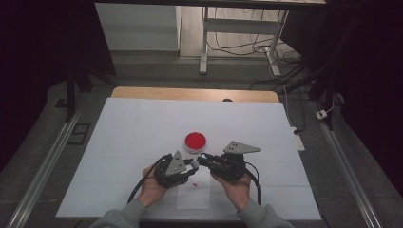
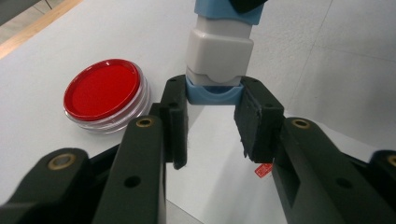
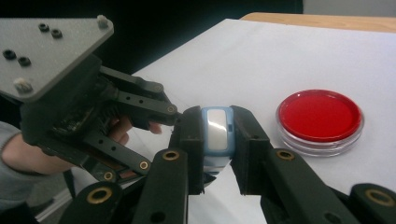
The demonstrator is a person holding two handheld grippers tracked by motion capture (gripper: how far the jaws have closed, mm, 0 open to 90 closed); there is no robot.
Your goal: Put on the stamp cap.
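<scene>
While both your grippers are meeting over the paper [image 1: 194,192] near the 6 o'clock edge of the surface [image 1: 142,128], you are sharing one stamp [image 2: 218,51] between them. Your right gripper [image 3: 218,140] is clamping its white-and-blue body, jaws pressed against both sides. Your left gripper [image 2: 212,119] is closing on the blue cap end, pads touching its two flanks, so each one is holding a part and neither is standing wide.

Judging by that grip, you are separating the cap from the stamp, or just about to. A red ink pad [image 1: 195,141] is sitting uncovered at 12 o'clock from your grippers, just beyond them. A small red mark [image 1: 195,184] is lying on the paper beneath your left gripper.

Next, you are needing a straight pull along the stamp's length, hands drawing apart without twisting, while your right gripper is keeping its squeeze firm. Watch that the cap is not slipping from the left pads, since they are catching only its lower rim.
</scene>
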